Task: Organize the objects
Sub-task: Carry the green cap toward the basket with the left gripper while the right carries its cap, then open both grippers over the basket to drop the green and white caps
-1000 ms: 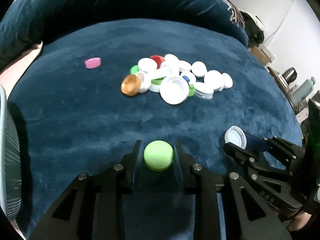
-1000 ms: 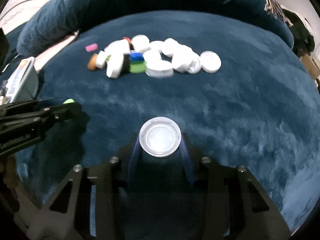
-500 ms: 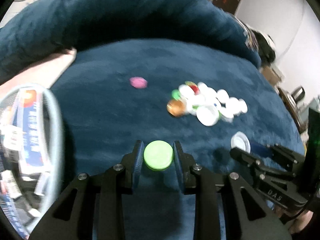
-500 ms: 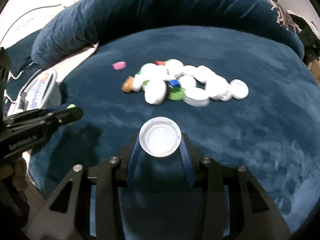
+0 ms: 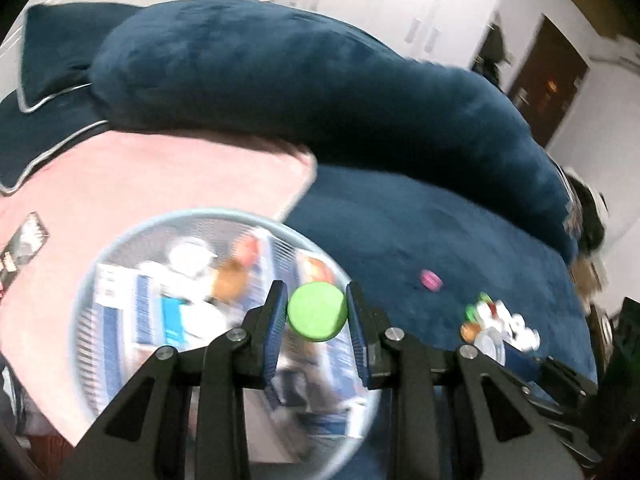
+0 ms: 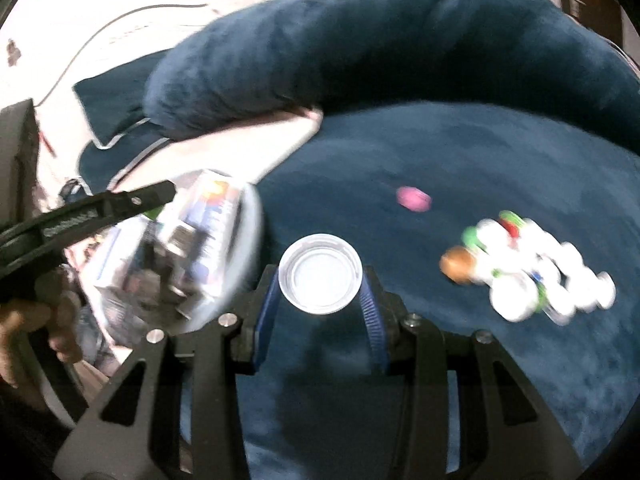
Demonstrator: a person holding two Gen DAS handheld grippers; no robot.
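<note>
My left gripper is shut on a green bottle cap and hangs over a pale mesh basket that holds boxes and caps. My right gripper is shut on a white cap, open side up, above the blue blanket just right of the basket. A heap of white, green, red and orange caps lies on the blanket to the right, with a lone pink cap beyond it. The left gripper shows at the left of the right wrist view, over the basket. The heap and pink cap are blurred in the left wrist view.
A thick blue bolster curves around the back of the blanket. A pink sheet lies under the basket at the left. A person's hand holds the left gripper at the left edge. White walls and a brown door stand behind.
Both grippers have swung left and risen with their caps still held. The basket has come into view under the left gripper, and the cap heap has slid to the right.
</note>
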